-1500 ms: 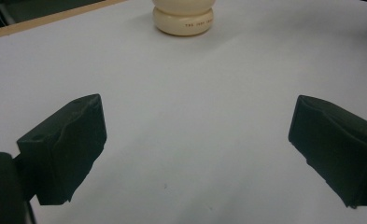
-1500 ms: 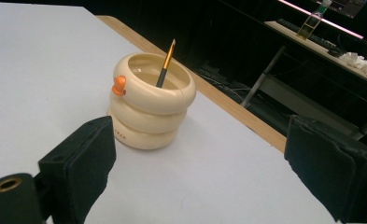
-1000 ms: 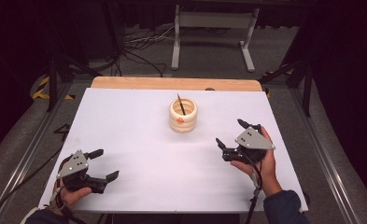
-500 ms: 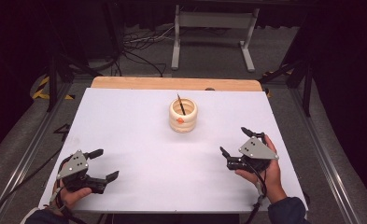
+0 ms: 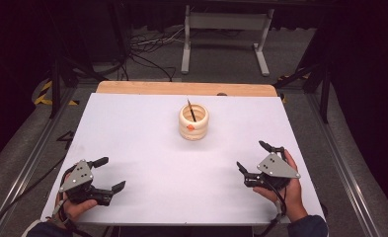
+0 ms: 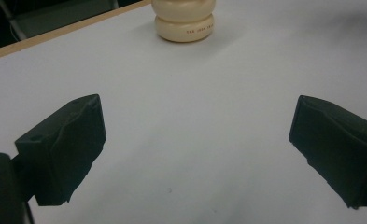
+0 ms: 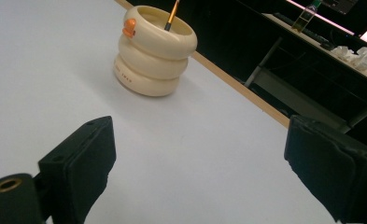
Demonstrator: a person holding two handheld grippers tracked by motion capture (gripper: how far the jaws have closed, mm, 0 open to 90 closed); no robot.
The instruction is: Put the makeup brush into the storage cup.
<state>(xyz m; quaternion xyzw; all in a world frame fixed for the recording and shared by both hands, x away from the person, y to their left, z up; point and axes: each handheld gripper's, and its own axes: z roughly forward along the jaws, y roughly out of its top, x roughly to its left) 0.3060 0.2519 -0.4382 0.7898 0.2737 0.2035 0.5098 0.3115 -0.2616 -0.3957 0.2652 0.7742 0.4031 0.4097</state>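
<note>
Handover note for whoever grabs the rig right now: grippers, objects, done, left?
Left gripper: open, nothing held, near the table's front left corner.
Right gripper: open, nothing held, front right.
Cream ringed holder: upright at mid-table toward the far edge, apart from both grippers.
Pencil: standing tilted inside the holder.
Done: pencil sits in the holder.
Left: nothing visibly in hand; both grippers are apart from the holder.

two hands reach in from the near edge of the scene, each holding a black two-jaw gripper low and level. the left gripper (image 5: 107, 174) sits at the near left, its jaws spread wide with nothing between them. the right gripper (image 5: 253, 157) sits at the near right, jaws likewise wide apart, pointing forward and inward.
</note>
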